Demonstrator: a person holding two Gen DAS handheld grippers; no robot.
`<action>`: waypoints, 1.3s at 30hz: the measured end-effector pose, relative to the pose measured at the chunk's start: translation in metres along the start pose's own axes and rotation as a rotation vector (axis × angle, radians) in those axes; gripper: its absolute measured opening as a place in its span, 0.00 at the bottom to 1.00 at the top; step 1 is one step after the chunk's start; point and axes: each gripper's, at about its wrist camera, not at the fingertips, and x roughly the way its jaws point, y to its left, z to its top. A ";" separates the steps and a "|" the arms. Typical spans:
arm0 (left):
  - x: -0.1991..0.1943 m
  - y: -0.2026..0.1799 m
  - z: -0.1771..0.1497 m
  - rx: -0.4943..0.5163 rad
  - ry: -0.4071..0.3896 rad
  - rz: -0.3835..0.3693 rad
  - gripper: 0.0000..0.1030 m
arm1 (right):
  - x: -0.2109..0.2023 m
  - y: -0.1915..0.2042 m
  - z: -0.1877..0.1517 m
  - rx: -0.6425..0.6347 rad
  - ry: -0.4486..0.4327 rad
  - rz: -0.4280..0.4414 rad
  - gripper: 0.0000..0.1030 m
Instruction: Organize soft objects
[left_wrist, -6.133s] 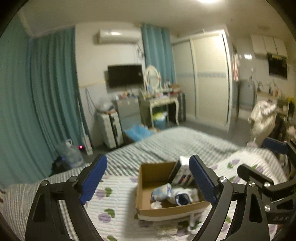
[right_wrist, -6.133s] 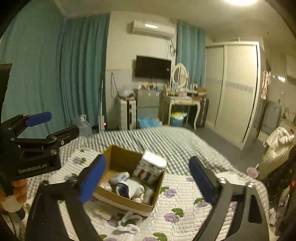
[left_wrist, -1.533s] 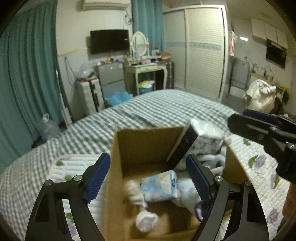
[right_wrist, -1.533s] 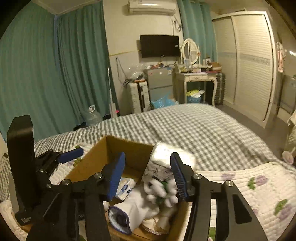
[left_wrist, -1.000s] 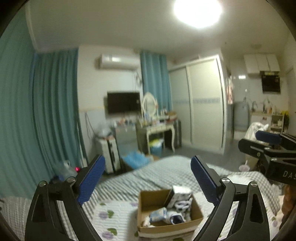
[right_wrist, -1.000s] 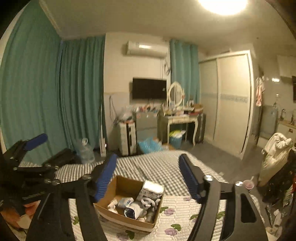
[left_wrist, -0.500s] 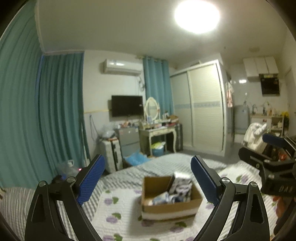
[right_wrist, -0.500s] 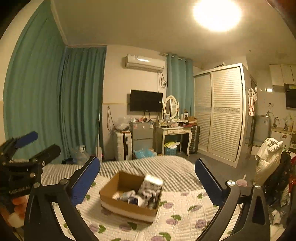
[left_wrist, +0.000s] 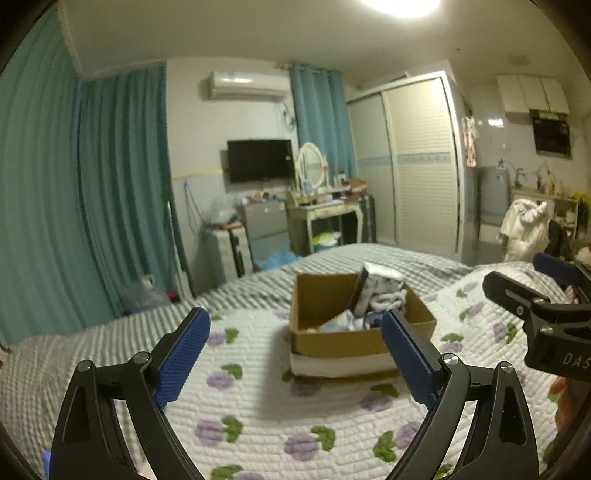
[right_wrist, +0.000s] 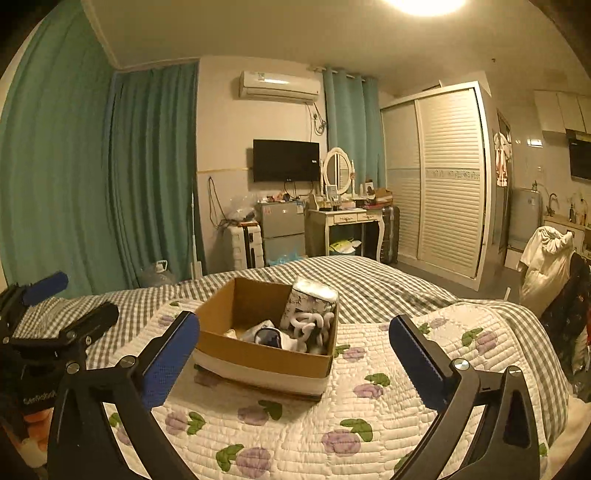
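I hold both grippers, left (left_wrist: 295, 356) and right (right_wrist: 294, 356), spread wide and empty above the quilt (right_wrist: 369, 424). The cardboard box (right_wrist: 258, 360) sits mid-bed with its soft goods inside: a printed tissue pack (right_wrist: 312, 304) leaning upright, and white socks (right_wrist: 310, 326). They look light and squashy, so I'd pinch a bunched fold.

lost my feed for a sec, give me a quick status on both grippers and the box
Left gripper open, empty. Right gripper open, empty. Cardboard box on quilt, soft items inside, tissue pack upright in it. Nothing between grippers and box.
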 end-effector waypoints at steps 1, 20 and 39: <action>0.000 0.001 -0.002 -0.007 0.005 -0.004 0.93 | 0.002 0.000 -0.001 -0.003 0.000 -0.005 1.00; 0.007 0.013 -0.013 -0.056 0.047 -0.024 0.93 | 0.012 0.005 -0.017 -0.011 0.045 -0.001 1.00; 0.009 0.013 -0.017 -0.052 0.048 -0.043 0.93 | 0.011 0.005 -0.016 -0.014 0.048 -0.015 1.00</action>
